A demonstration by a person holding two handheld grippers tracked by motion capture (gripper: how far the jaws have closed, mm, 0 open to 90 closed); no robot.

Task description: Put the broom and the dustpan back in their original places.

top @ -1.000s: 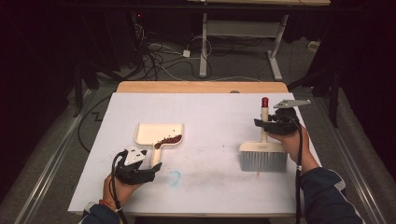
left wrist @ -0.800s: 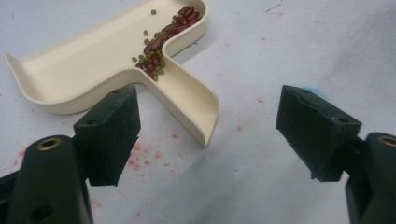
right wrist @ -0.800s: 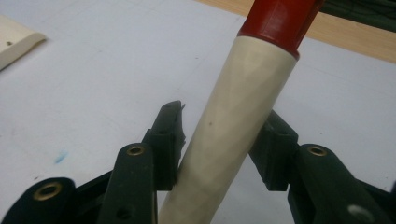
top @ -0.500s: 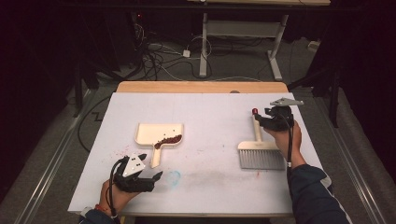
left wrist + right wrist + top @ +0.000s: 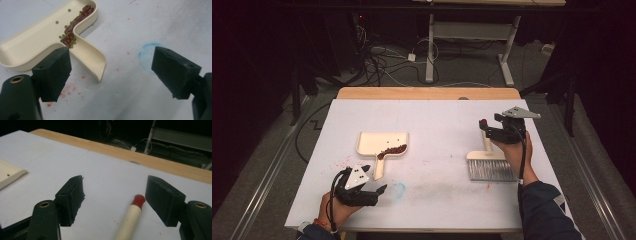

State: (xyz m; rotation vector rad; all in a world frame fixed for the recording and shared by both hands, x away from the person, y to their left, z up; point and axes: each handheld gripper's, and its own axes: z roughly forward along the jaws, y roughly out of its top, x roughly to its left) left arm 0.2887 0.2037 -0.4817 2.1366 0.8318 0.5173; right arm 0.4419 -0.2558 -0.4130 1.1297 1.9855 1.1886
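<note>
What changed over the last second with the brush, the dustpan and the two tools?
The right tool laid the brush flat on the table; its jaws have just been opening, letting go of the handle that lies between them. The left tool drew back from the dustpan and stands open. Dustpan and beans stayed put.

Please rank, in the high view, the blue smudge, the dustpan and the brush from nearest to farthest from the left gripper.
From the left gripper:
1. Blue smudge, just right of its tips.
2. Dustpan, just beyond it, holding beans.
3. Brush, far across at the table's right side.
</note>
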